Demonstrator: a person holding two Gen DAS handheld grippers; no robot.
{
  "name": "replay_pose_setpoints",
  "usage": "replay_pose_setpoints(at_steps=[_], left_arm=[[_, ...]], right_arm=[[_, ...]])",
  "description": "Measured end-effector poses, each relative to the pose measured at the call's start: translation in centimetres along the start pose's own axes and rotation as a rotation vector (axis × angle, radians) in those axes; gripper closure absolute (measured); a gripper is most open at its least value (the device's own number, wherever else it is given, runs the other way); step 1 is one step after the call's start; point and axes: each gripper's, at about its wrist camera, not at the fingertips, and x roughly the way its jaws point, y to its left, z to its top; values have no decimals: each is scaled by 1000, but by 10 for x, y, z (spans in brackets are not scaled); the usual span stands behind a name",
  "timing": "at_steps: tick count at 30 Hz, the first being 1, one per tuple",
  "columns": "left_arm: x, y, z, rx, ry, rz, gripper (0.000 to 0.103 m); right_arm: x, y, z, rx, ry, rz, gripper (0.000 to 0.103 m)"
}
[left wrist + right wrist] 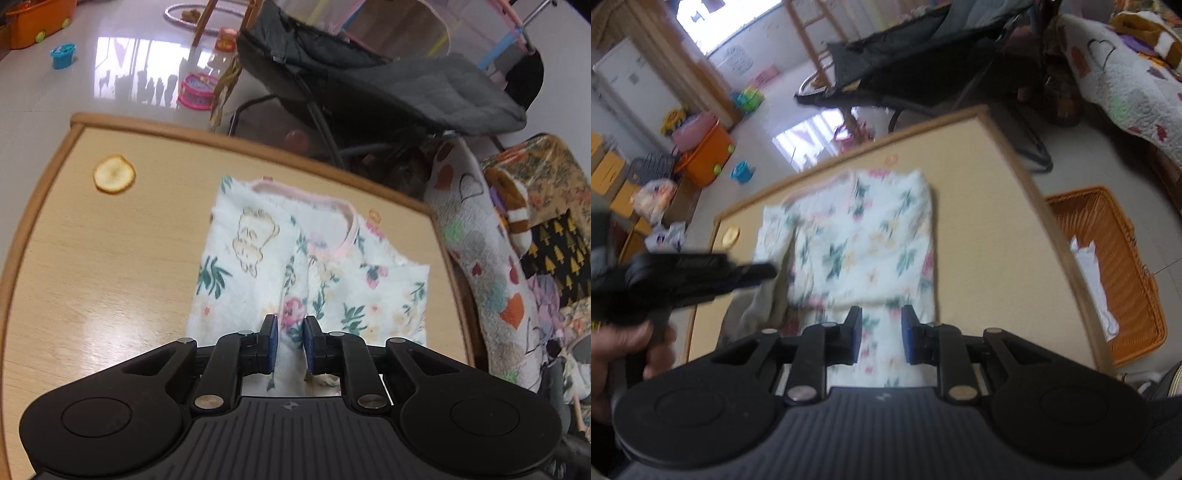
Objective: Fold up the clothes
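Left gripper (290,341) in its own view: blue pads stand slightly apart, garment (314,266) directly ahead and below on the table (110,258). Cloth shows through the gap, but the pads don't look to press it. The garment's long axis runs away from the gripper, pink neckline at the far end, sides already folded inward. Its near hem is cut off behind the gripper body, so I can't tell where the edge sits against the fingertips. A yellow disc (114,173) lies well apart, far left.

Right gripper (879,332) in its own view: pads apart, a bit wider, nothing between them but cloth seen below; probably hovering, though blur makes contact hard to rule out. The garment again runs lengthwise straight ahead. The left gripper comes in from the left edge, held by a hand (624,354), beside the garment's left side. Both sit at the near end, neither clearly closer. A basket (1108,266) stands off the table's right side, with something white inside.
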Motion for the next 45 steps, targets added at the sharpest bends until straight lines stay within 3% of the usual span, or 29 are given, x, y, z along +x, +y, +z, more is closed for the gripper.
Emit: replay_pose_setpoints(at_steps=[12,20,35,36,40,45], left_arm=[[-50,24,-18,-25,-7,-28,84],[-59,24,-32,39,8,8,84],[-61,28,-37,16,-12,11,83],[-61,28,-37,14,-14,12,83],[-66,29,-37,11,-31,8,63],[-69,31,-37,6,-33,4,63]], right_arm=[[53,-11,42,-44,26,-89,81],[73,3,40,-99,56,-136,81],[79,7,38,-111,80,-146,81],[80,7,37,-113,83,-146,81],[82,8,36,-121,84,-156,81],[84,11,35,-134,85,-169,81]])
